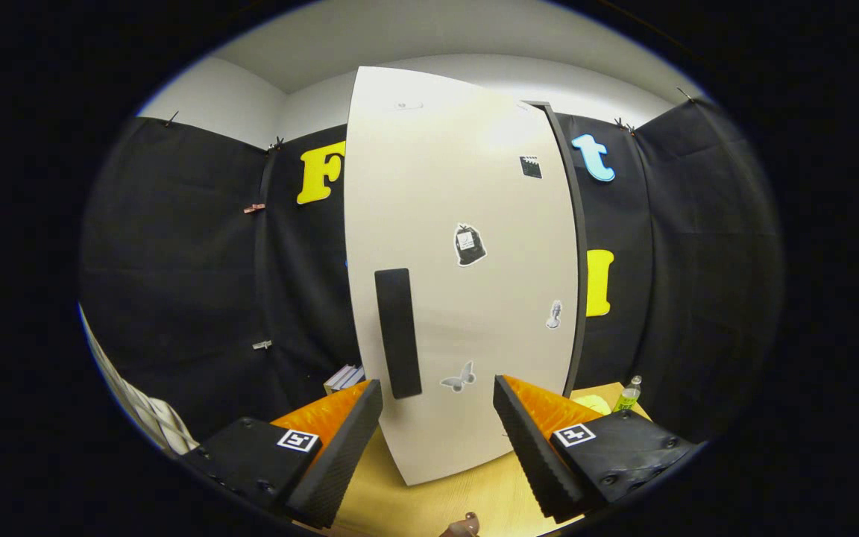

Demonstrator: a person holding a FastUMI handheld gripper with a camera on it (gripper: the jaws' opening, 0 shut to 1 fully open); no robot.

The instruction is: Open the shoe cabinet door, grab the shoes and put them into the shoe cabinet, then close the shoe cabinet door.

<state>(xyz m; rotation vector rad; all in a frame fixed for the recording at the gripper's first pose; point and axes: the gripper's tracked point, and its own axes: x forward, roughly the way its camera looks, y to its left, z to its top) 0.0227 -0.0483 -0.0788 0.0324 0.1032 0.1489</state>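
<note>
Gripper view: we face the shut cabinet door (467, 283) standing on the bench (437, 500), our fingers (437, 440) spread wide, holding nothing. That fits either end of the job.

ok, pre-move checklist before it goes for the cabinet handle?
1. Door shut: ok, panel sits flush on the cabinet.
2. Handle reachable: ok, dark vertical bar just ahead of the fingers, nearer the left one.
3. Tool open and empty: ok, fingers apart, nothing between them.
4. Tool lined up on handle: not ok, handle sits left of the gap's middle.
5. Shoes located: cannot tell.
6. Swing path: cannot tell; books and a bottle stand on the table beside the cabinet.
</note>
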